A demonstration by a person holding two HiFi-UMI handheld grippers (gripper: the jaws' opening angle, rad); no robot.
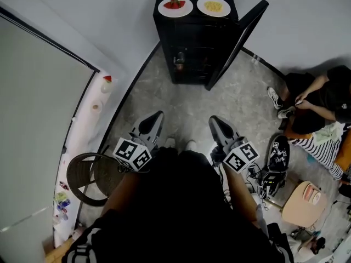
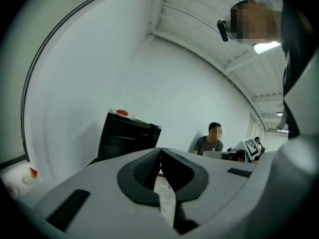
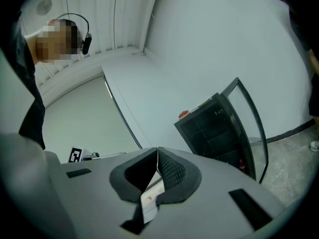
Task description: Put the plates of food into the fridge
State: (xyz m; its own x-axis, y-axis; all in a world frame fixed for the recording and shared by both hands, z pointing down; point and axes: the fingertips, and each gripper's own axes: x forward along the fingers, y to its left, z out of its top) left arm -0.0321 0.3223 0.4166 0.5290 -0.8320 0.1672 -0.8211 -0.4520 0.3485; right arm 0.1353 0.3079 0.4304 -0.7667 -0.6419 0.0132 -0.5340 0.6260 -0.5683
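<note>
Grey floor (image 1: 181, 103) separates the open black fridge (image 1: 192, 43), white plates of food (image 1: 162, 7) on top, from left hand-held gripper (image 1: 155, 119) and right hand-held gripper (image 1: 218, 124), both closed, empty; step closer, opening jaws before reaching.

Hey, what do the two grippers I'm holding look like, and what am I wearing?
Both the left gripper and right gripper have light grey bodies tapering to black textured pads. Each carries a white cube printed with black square markers. You're in a dark top.
</note>
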